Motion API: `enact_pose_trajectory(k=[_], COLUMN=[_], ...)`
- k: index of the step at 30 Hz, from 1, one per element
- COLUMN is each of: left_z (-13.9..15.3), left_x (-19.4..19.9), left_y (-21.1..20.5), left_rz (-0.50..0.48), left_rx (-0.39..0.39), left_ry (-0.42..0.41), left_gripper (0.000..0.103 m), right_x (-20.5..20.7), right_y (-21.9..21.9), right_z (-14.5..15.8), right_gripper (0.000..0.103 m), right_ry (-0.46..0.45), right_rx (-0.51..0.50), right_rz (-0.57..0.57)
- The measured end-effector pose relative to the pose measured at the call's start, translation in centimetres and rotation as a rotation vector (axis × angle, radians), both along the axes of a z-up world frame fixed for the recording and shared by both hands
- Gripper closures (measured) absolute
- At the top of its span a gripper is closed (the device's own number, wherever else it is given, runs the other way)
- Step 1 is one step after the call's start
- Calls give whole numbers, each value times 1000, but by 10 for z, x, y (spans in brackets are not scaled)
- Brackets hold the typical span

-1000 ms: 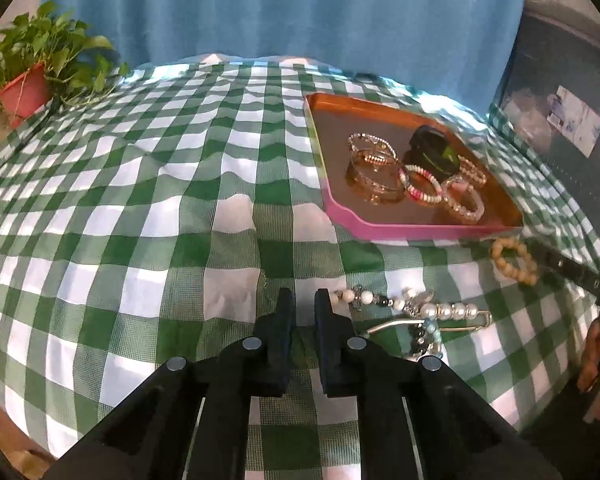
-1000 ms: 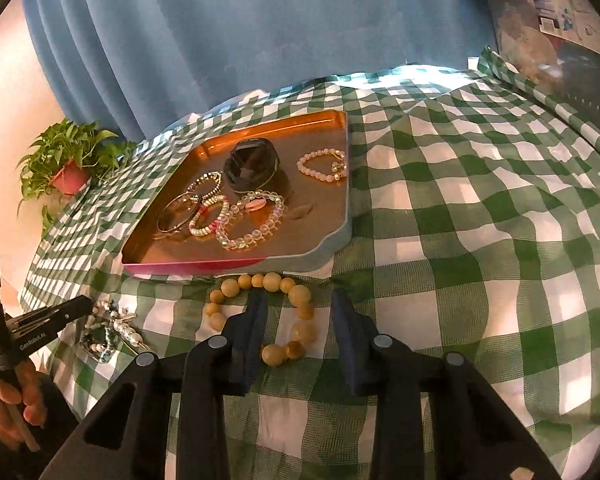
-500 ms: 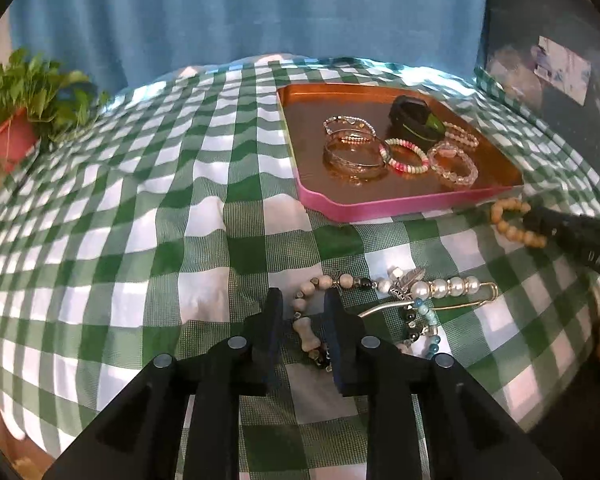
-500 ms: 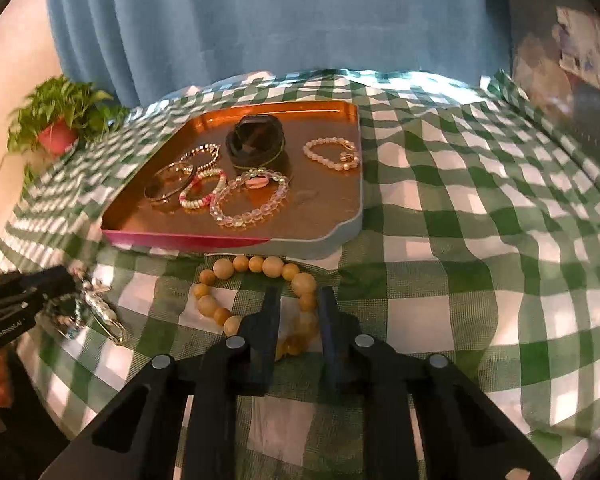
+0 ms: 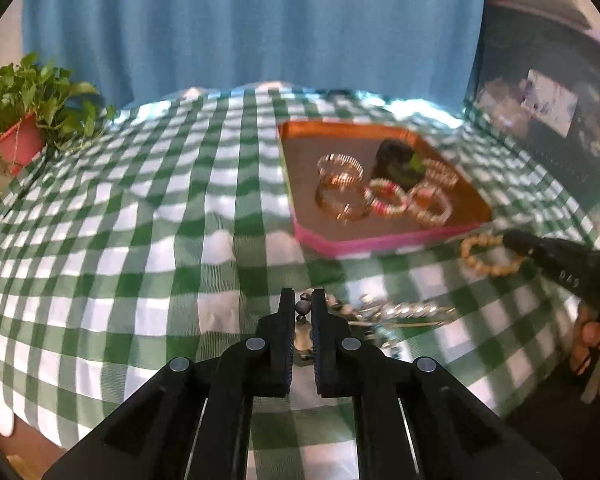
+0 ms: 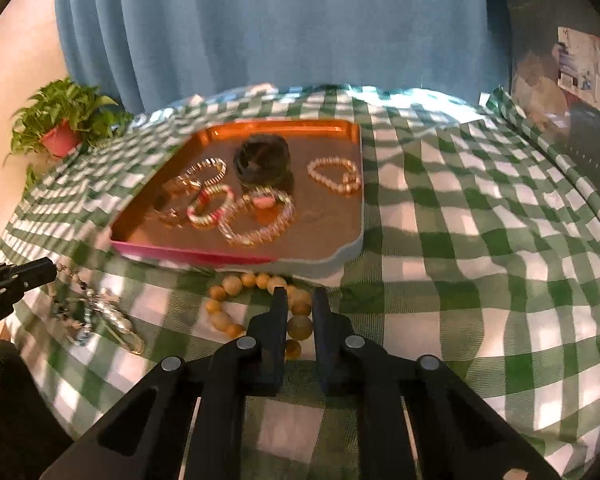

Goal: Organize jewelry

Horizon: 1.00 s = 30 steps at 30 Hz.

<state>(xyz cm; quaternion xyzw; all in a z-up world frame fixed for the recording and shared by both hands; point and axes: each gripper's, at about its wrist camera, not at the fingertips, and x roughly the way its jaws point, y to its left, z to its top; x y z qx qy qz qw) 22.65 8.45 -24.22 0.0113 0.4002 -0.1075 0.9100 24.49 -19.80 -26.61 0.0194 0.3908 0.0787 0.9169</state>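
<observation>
My left gripper (image 5: 302,301) is shut on the end of a mixed bead-and-pearl jewelry strand (image 5: 396,314) that trails right over the checked cloth. My right gripper (image 6: 300,300) is shut on a wooden bead bracelet (image 6: 224,318) lying just in front of the tray. The orange tray with a pink front rim (image 6: 188,254) holds several bracelets (image 6: 260,220) and a dark round piece (image 6: 262,158). In the left wrist view the tray rim (image 5: 380,242) is ahead right, and the right gripper's finger (image 5: 556,260) lies over the wooden bracelet (image 5: 488,256).
A green-and-white checked cloth (image 5: 140,220) covers the table. A potted plant (image 5: 24,136) stands at the far left edge. A blue curtain (image 6: 280,20) hangs behind. Dark furniture (image 5: 548,120) stands to the right.
Both grippers have closed on their jewelry: the left on the bead-and-pearl strand, the right on the wooden bracelet. Both views have shifted and the strand looks stretched and blurred.
</observation>
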Motion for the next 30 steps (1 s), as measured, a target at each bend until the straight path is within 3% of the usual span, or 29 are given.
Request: enact_pose_trajectory(k=[5,13,17,20,24,30], left_z=[30,79,101,109,94,15], left_x=[-12,-36,-45,-48,-42,-29], left_y=[-7,-10,-4,-8,-12,18], left_rz=[2,7,-12,-35,-34,73], left_rx=[-49,-61,-161,-186,-165,-90], left_ry=[-36,-117,-134,-147,-122,19], left_gripper=[95,95,95,95,95,95], right_x=[-12,-36,-48,-54,-53,-46], right_y=[-1,5,7,13,19,14], right_z=[13,38,58,64,65,29], right_gripper=[91,91,91,91,91,91], right_ry=[3,-19,-42,-49,-48,28], right_rx=[51,97,128,127,179,177], right_rz=[-16,-11,17,48,71,74])
